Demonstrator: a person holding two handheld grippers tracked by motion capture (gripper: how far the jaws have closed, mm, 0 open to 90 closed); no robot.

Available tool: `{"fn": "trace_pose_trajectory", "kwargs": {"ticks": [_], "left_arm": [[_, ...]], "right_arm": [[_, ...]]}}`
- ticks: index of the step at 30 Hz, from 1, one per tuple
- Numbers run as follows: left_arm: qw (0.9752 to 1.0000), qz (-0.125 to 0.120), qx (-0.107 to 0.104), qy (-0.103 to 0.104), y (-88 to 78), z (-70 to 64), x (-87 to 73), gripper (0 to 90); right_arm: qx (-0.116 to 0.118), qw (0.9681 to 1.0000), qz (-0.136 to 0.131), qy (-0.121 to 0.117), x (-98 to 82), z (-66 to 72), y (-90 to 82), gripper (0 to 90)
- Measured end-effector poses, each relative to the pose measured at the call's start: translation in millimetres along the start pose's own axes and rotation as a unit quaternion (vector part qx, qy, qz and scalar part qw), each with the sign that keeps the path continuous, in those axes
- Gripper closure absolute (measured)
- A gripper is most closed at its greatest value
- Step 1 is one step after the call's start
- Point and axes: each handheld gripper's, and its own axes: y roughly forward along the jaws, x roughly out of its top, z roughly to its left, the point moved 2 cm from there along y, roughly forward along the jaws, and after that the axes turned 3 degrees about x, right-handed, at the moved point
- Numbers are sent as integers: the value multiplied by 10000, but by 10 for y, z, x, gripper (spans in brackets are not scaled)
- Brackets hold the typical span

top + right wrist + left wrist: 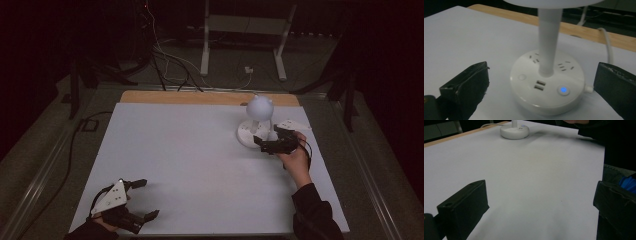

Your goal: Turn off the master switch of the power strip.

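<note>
Two black jaws rise at the bottom of the right gripper view, wide apart, with nothing between them but the lamp base (547, 83) just ahead. One lamp (258, 120) stands on the table (190, 165), at the far right side. It has one round white base, one white stem (548, 41) and one round white head (259, 107). On the base I count one lit blue button (563, 90), one plain white button (522, 77), two small USB slots (539, 85) and three sets of plug holes. One white cord (607, 45) runs off the base toward the far wooden edge (200, 97) of the table.

One right gripper (275, 142) sits just beside the base, on its near right side. Its jaws are open and hold nothing. I cannot tell if they touch the base. One hand (296, 159) in a dark sleeve (315, 215) holds it.

One left gripper (145, 200) rests at the near left corner of the table, well apart from the lamp. Its two jaws are spread wide and hold nothing. In the left gripper view, bare white table lies between them, and the lamp base (514, 131) sits far off.
</note>
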Motion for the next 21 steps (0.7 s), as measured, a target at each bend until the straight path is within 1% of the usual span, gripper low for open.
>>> {"fn": "trace_pose_trajectory", "kwargs": {"ticks": [2,4,8,10,11,14,16,18,21], "left_arm": [[10000,-4,-2,-8,-1,0,0,2],[10000,0,-5,-7,-1,1,-1,2],[10000,-3,-6,-6,0,1,0,2],[10000,-1,-6,-5,0,0,0,2],[10000,-2,-4,-5,0,-1,0,2],[10000,4,-4,-1,-2,-1,0,2],[10000,-1,-7,-5,-2,0,0,2],[10000,-2,-10,-6,0,0,0,2],[10000,3,-8,1,0,-1,0,2]], "right_arm": [[-90,9999,-25,47,-5,-19,5,45],[-138,9999,-49,85,-4,-36,5,74],[-250,9996,-94,83,4,-52,12,78],[-270,9994,-102,164,8,-58,13,144],[-342,9992,-97,155,9,-61,14,147],[-431,9987,-97,261,12,-75,3,252],[-522,9981,-78,326,17,-89,-9,357],[-627,9973,-63,387,22,-98,-20,434],[-749,9963,-36,428,23,-118,-29,575]]}}
